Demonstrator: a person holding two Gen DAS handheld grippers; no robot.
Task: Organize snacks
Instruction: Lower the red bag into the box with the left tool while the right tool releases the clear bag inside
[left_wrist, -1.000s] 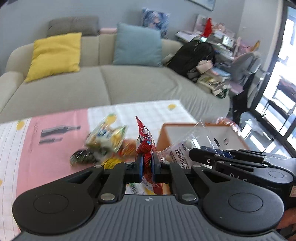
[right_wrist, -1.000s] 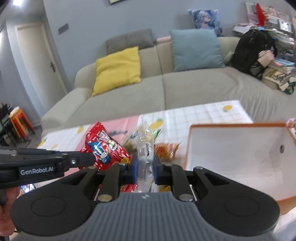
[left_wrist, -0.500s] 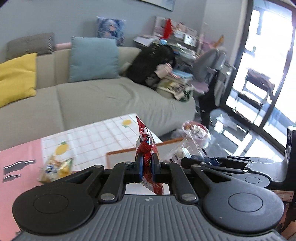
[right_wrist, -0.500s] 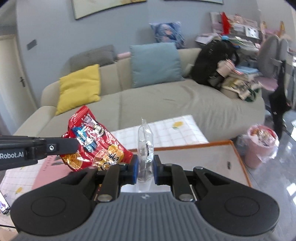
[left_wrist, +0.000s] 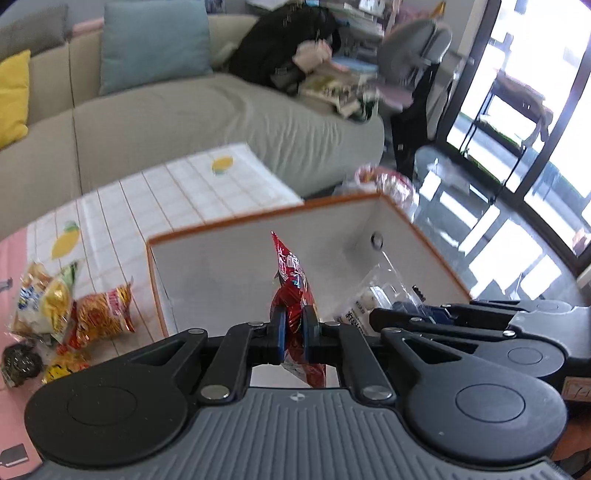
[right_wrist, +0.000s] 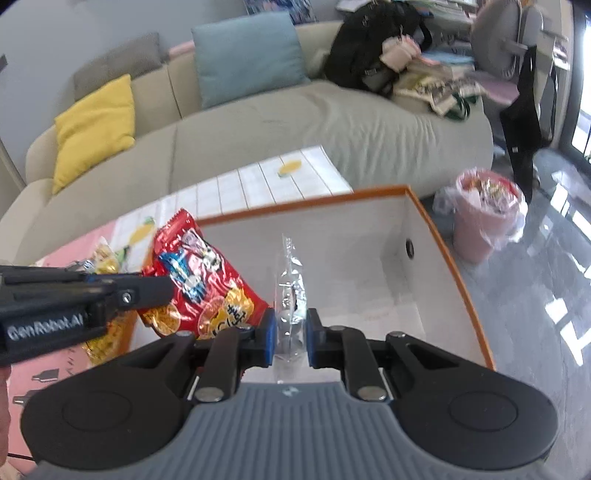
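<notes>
The left gripper (left_wrist: 294, 334) is clenched on a crinkled, shiny red snack bag (left_wrist: 293, 295), held edge-on above the open box (left_wrist: 417, 225), a white rectangular bin with an orange rim. The right gripper (right_wrist: 290, 338) pinches a thin, clear plastic packet (right_wrist: 291, 280), also over the box. At 9 o'clock in the left view, glossy yellow and orange packets (left_wrist: 103, 314) lie on the checked tablecloth (left_wrist: 192, 192). Compared with half a second ago, both grippers now sit lower and nearer the box.

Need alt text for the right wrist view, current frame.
The right gripper pinches a clear plastic packet upright over a white box with an orange rim. At left, the left gripper holds a red snack bag at the box's edge.
</notes>
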